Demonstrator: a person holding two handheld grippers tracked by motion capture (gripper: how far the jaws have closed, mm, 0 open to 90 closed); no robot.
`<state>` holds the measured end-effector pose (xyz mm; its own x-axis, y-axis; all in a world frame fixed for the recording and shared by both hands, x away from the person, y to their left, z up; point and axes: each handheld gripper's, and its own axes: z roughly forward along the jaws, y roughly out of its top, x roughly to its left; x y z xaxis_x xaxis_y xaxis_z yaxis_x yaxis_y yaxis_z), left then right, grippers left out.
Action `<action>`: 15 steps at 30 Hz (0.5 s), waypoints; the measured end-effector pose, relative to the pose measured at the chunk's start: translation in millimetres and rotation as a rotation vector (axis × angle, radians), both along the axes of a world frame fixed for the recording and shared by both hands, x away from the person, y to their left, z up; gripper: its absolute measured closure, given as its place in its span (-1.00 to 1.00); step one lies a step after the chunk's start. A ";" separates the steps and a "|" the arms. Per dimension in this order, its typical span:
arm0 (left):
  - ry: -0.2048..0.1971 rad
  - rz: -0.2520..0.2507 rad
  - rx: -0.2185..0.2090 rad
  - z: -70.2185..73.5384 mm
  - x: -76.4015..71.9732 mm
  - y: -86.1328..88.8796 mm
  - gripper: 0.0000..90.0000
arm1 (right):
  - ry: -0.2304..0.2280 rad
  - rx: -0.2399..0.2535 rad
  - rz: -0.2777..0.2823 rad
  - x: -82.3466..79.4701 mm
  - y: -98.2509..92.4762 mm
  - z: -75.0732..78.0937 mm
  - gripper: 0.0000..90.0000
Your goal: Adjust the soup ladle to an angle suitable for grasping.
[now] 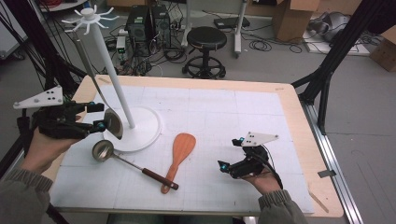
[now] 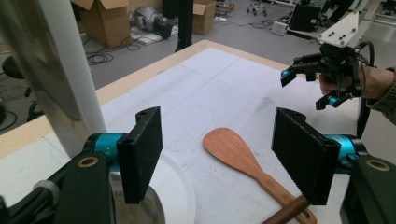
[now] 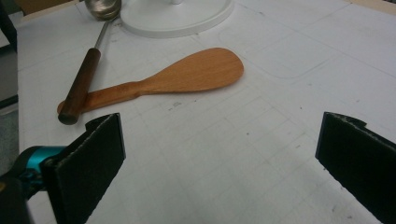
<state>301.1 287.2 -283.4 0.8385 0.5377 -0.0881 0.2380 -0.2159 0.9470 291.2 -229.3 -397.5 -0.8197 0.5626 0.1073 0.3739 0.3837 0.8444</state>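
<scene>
White matting covers the table (image 1: 224, 100), with a bare wooden border showing along the far and right edges. Open matting stretches across the far right half and between the two grippers. A white rack (image 1: 114, 77) stands at the left, its round base near the left edge, and a steel spoon-like utensil (image 1: 100, 100) hangs from one of its top hooks, bowl low against the post.

On the mat in front of the base lie a metal ladle (image 1: 128, 161) and a wooden spatula (image 1: 178, 156); the ladle's dark handle crosses over the spatula's handle end.

Left gripper (image 1: 95, 116) sits beside the hanging utensil's bowl, close to the rack base. Its jaws stand apart with nothing between the pads in the left gripper view; the bowl shows just outside one pad.

Right gripper (image 1: 232, 153) hovers right of the spatula, well clear of it, jaws wide apart and holding nothing.
</scene>
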 end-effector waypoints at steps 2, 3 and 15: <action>0.003 -0.001 0.003 -4.2 -0.6 -0.6 -0.25 | -0.004 -0.003 0.010 0.0 1.8 -0.3 -0.99; 0.005 -0.004 0.002 -6.6 -0.6 -0.8 -0.26 | -0.006 -0.003 0.011 0.0 2.9 -0.4 -0.99; 0.007 -0.015 0.000 -27.3 -7.8 -10.1 -0.35 | -0.002 -0.023 0.066 -5.1 23.9 0.3 -0.85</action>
<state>293.3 277.1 -310.7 0.8460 0.5248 -0.0939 0.2410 -0.2194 0.9454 286.1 -205.4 -397.2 -0.8553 0.5097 0.0929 0.3452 0.4271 0.8357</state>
